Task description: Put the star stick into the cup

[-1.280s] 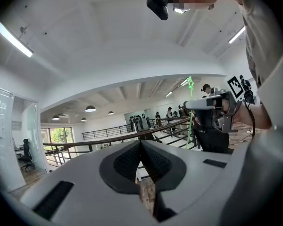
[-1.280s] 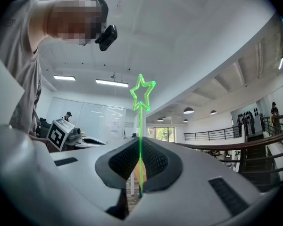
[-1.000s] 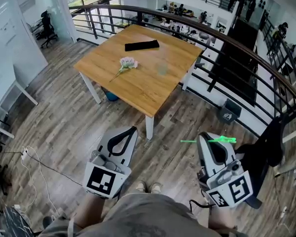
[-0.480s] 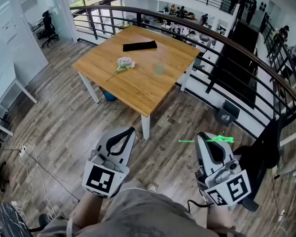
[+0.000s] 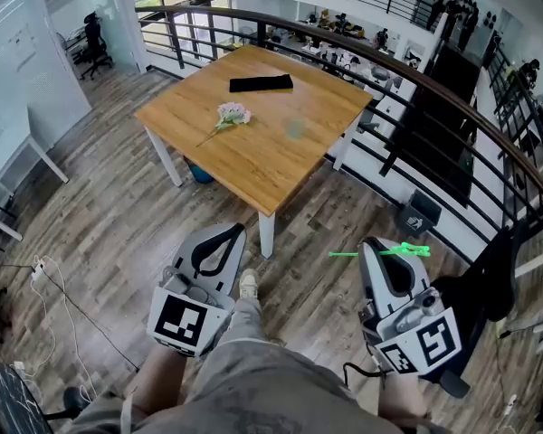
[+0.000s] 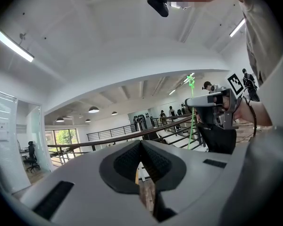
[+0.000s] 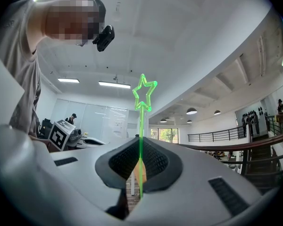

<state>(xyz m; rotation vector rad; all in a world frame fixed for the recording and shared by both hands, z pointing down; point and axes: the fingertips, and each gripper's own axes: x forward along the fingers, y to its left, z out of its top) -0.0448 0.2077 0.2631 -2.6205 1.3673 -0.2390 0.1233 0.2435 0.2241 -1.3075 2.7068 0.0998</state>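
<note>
In the head view my right gripper (image 5: 373,245) is shut on a thin green star stick (image 5: 407,250). The stick lies crosswise over the floor, its star end to the right. The right gripper view has the stick (image 7: 144,92) rising upright from the closed jaws of the right gripper (image 7: 140,140). To the left, my left gripper (image 5: 237,231) is shut with nothing in it, and its own view shows the left gripper (image 6: 141,142) with jaws meeting. A faint clear cup (image 5: 296,127) stands on the wooden table (image 5: 253,165), well ahead of both grippers.
A pink flower sprig (image 5: 233,114) and a flat black object (image 5: 261,83) also lie on the table. A dark railing (image 5: 416,75) curves behind and to the right of it. One shoe (image 5: 248,283) of the person is on the plank floor between the grippers.
The person has stepped forward: one shoe now shows further ahead between the grippers. Both grippers stay shut, and the stick is still held the same way.
</note>
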